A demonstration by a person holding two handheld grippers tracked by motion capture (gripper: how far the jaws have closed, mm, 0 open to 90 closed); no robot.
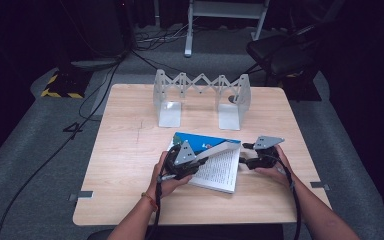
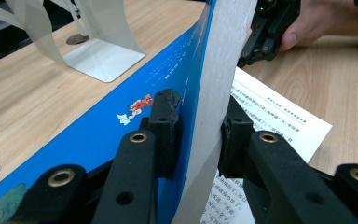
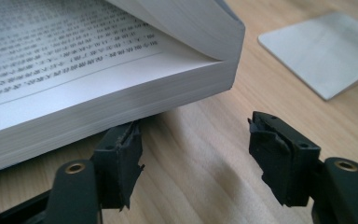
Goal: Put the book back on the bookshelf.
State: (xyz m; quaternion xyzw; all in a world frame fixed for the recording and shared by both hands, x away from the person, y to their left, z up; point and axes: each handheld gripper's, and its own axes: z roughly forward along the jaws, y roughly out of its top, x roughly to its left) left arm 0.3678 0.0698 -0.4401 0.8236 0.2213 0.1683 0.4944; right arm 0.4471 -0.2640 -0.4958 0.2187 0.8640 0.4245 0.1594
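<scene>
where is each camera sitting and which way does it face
High view: above the person's side, looking down on the table; forearms, both hands show.
Left gripper view: on the left claw, facing the gripped blue cover.
Right gripper view: on the right claw, open beside the book.
All share the book.

High view: above the person's side, facing forward and down over the pale wooden table (image 1: pixel 130 150); far
Left gripper view: close, along its tongs
Right gripper view: close, low over table
Shared: open blue-covered paperback book (image 1: pixel 220 167)
</scene>
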